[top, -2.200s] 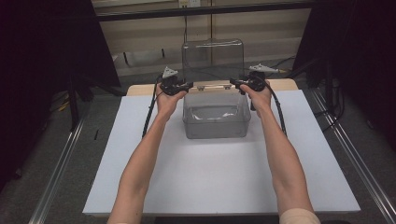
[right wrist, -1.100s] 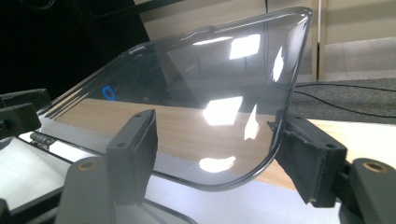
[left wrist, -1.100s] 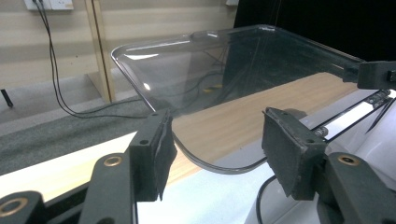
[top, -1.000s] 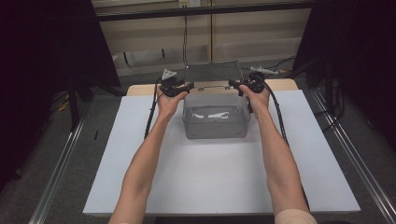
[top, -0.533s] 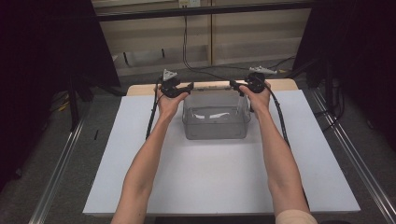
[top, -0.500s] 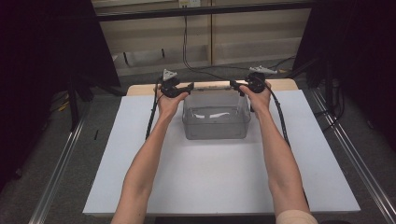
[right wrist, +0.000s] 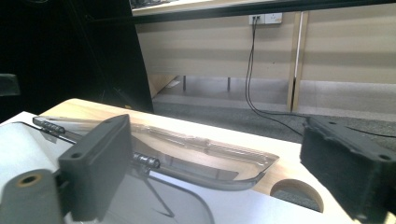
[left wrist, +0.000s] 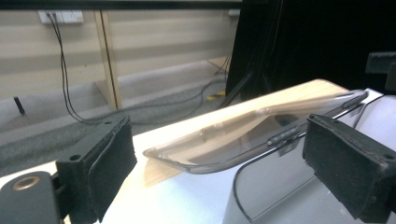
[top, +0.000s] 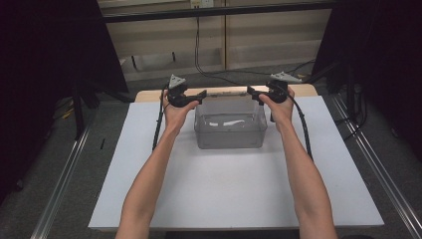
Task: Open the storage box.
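Clear lidded bin (top: 230, 124) at upper centre of the white tabletop (top: 239, 189), its lid (left wrist: 261, 135) folded back (hinge edge hazy through the plastic). Left hand-held gripper (top: 200, 95) and right hand-held gripper (top: 252, 93) just opening, released, nothing between pads.

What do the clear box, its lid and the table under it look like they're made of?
The box looks like clear, slightly smoky plastic: the white sheet shows through its walls. The lid, folded back, looks the same, glossy, with a small hinge. The tabletop looks like pale wood, with visible grain, under that matte white sheet.
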### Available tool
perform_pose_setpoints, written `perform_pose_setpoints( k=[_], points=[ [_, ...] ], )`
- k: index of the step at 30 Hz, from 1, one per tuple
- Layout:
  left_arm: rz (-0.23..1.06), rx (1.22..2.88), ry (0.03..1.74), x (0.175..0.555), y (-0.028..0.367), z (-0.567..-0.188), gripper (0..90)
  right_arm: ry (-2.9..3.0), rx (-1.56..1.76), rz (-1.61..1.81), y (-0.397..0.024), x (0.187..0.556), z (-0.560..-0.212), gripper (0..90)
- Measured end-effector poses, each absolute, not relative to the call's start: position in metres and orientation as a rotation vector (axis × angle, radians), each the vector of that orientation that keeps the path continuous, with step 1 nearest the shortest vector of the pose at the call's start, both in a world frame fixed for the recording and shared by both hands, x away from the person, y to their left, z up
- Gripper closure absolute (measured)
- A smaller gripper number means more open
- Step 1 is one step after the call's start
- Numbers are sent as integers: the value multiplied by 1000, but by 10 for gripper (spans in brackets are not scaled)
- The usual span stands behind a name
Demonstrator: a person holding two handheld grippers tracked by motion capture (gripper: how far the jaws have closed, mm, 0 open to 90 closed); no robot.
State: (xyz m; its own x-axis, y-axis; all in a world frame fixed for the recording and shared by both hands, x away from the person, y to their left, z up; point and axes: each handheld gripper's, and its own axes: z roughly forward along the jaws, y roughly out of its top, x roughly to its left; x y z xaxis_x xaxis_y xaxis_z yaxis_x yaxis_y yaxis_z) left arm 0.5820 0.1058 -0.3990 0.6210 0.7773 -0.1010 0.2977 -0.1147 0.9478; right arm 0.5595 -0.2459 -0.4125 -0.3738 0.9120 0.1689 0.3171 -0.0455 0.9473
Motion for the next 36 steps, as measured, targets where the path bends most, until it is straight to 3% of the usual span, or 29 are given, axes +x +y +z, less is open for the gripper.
perform_pose_setpoints(
  k=[11,36],
  points=[
    [531,1680,849,557,116,-400,35,1673,1272,1445,-245,540,-408,35],
    [573,1605,824,484,142,-391,29,1646,1158,1431,-253,476,-392,16]
  ],
)
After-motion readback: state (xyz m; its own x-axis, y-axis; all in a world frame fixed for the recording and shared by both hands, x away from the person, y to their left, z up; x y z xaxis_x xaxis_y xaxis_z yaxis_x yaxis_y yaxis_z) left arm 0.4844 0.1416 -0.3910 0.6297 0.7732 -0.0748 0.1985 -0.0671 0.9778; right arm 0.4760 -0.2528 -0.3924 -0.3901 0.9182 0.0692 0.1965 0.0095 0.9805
